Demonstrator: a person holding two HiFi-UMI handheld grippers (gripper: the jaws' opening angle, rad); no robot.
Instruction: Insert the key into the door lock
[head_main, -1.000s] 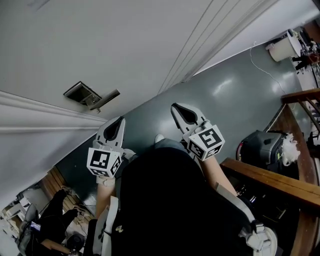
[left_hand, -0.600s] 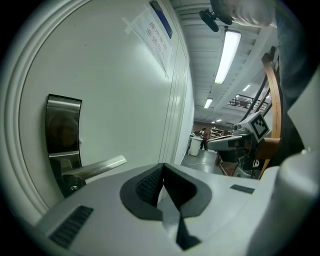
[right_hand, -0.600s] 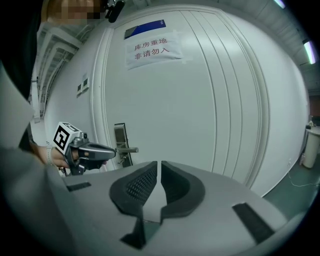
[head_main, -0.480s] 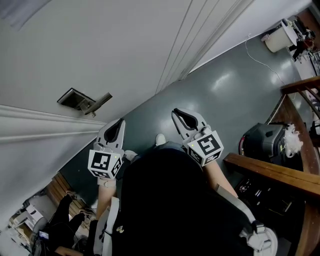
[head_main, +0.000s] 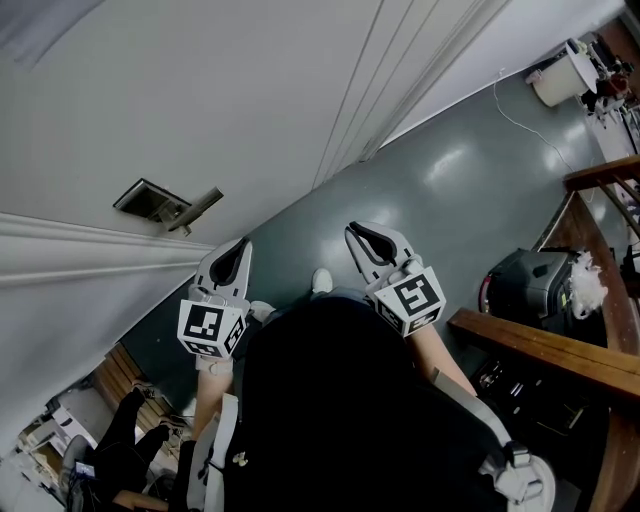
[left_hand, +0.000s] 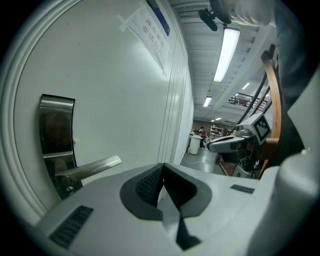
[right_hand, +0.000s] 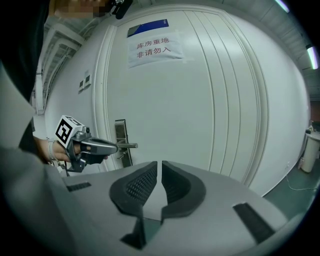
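Hovering before white door (head_main: 250, 100), left gripper (head_main: 238, 248) by lever handle (head_main: 198, 207), right gripper (head_main: 358, 233) beside, both closed, empty.

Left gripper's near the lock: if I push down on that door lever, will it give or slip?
The lever looks like polished metal: probably stiff, slippery. Mounted at one end on the lock plate, it likely pivots down rather than bending.

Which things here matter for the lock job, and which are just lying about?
Job: lock plate, lever handle, left tool, right tool, both shut and empty.
Lying about: door notice, white bin, wooden rail.
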